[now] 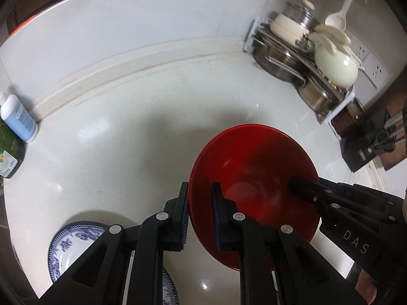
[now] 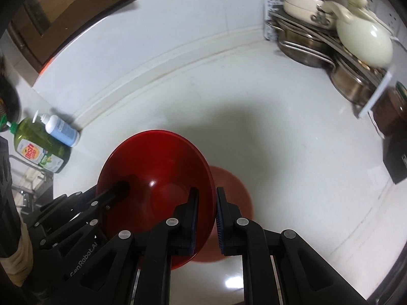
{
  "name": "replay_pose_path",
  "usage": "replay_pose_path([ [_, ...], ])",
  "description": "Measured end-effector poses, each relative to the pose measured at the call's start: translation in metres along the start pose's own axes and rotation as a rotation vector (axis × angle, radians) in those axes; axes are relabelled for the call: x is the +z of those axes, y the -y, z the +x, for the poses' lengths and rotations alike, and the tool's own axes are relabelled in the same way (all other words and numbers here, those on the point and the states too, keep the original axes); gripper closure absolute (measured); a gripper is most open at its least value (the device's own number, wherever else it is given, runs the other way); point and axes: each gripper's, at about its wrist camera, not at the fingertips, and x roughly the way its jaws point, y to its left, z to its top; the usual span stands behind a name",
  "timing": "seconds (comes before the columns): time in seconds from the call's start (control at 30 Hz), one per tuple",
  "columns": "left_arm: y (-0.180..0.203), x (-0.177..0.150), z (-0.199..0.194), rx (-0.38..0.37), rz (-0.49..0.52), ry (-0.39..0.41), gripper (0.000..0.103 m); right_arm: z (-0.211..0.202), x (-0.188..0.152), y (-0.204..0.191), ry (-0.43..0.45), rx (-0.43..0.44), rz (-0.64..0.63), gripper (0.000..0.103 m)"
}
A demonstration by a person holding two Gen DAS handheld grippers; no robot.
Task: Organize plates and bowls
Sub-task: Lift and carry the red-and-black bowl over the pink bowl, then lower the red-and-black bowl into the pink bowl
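Observation:
A glossy red bowl (image 1: 254, 178) is held above the white counter by both grippers. My left gripper (image 1: 201, 216) is shut on the bowl's left rim, one finger inside and one outside. My right gripper (image 2: 206, 218) is shut on the bowl's (image 2: 157, 178) right rim; it shows in the left wrist view (image 1: 305, 190) reaching into the bowl from the right. The left gripper shows in the right wrist view (image 2: 117, 188) at the bowl's left side. A blue-patterned white plate (image 1: 68, 246) lies on the counter below the left gripper, partly hidden.
A dish rack (image 1: 305, 58) with steel pots, a cream pot and ladles stands at the back right. A white-blue bottle (image 2: 61, 129) and a green dish-soap bottle (image 2: 38, 150) stand at the left by the sink. A dark box (image 1: 366, 139) sits at the right.

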Motion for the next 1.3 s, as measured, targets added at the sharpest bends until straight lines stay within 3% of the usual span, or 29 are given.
replay_pose_path([
  [0.7, 0.012, -0.016, 0.044, 0.033, 0.056, -0.110, 0.087, 0.037, -0.022, 0.034, -0.088, -0.012, 0.038, 0.088],
  [1.07, 0.009, -0.016, 0.048, 0.002, 0.054, -0.131, 0.085, 0.050, -0.026, 0.038, -0.110, -0.007, 0.032, 0.088],
  [1.3, 0.012, -0.015, 0.038, -0.025, 0.068, -0.116, 0.066, 0.048, -0.027, 0.037, -0.101, -0.008, 0.021, 0.084],
])
